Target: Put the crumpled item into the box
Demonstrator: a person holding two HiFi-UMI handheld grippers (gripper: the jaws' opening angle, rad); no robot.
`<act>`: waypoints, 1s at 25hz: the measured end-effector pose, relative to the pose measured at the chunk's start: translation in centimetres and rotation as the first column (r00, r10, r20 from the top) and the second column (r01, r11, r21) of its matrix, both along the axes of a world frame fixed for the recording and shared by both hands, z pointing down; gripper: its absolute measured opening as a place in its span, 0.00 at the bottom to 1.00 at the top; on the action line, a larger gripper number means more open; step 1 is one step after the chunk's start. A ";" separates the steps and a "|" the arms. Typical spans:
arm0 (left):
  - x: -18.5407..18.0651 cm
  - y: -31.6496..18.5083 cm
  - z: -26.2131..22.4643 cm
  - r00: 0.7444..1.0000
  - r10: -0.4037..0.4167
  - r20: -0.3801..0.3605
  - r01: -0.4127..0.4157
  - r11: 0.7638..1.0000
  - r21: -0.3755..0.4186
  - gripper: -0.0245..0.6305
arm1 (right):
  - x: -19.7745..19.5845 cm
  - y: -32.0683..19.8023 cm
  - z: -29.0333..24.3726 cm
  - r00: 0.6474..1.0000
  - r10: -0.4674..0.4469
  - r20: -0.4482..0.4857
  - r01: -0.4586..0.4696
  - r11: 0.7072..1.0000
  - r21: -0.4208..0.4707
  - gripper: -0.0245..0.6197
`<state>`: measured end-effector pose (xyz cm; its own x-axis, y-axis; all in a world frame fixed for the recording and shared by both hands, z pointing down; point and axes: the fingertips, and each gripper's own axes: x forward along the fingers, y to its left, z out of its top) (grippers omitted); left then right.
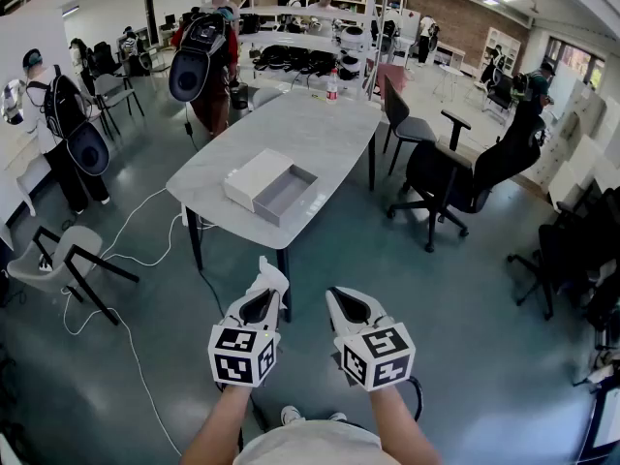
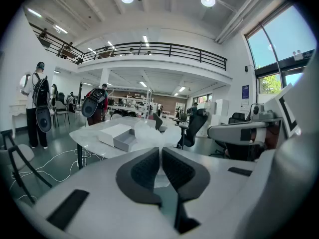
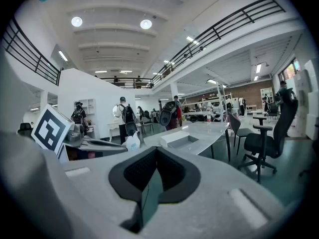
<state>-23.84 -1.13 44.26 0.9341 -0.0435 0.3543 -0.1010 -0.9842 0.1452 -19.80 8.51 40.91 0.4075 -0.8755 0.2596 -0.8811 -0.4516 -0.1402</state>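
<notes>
Approach step, I'd say: table (image 1: 320,129) is well ahead and out of reach. Black office chair (image 1: 465,174) stands off its right side, so the near end looks like the clean way in. Open grey box (image 1: 287,194) sits at that near end, with the white lid (image 1: 254,176) right against its left side. Crumpled item (image 1: 270,278), white and filmy, is pinched in the left gripper (image 1: 263,296); the jaws are clamped on it and most of it bulges past the tips. Right gripper (image 1: 346,303) is closed on nothing, held just beside the left. My call: hold the pinch firm on the way in, bring the tips over the grey cavity (not the lid), then drop below the walls before releasing, since the thing looks light and could spring out. The right one can steady the box wall if it slides.
</notes>
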 end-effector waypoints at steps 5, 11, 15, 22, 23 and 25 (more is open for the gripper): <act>-0.2 -0.6 0.6 1.000 0.012 0.001 -0.012 1.000 0.003 0.07 | -0.3 -0.4 0.4 1.000 0.021 0.001 -0.021 1.000 0.014 0.05; 0.4 -1.1 0.9 1.000 0.024 0.000 -0.024 1.000 -0.005 0.07 | -0.1 -0.8 0.5 1.000 0.019 0.004 -0.019 1.000 0.020 0.05; 2.0 -0.6 1.1 0.998 0.053 -0.016 -0.053 0.999 -0.008 0.07 | 1.2 -1.1 0.9 0.999 0.017 -0.034 -0.017 1.000 -0.001 0.05; 6.6 -0.4 1.7 0.998 0.057 -0.013 -0.057 0.998 -0.014 0.07 | 5.6 -1.9 2.1 0.999 -0.024 -0.025 0.023 0.999 -0.034 0.05; 7.5 -0.4 1.7 0.998 0.054 -0.014 -0.054 0.998 -0.022 0.07 | 6.6 -2.0 2.3 0.999 -0.030 -0.023 0.030 0.999 -0.034 0.05; 9.3 -0.4 1.4 0.999 0.043 -0.016 -0.044 0.998 -0.044 0.07 | 8.5 -2.2 2.4 0.999 -0.044 -0.014 0.043 0.999 -0.033 0.05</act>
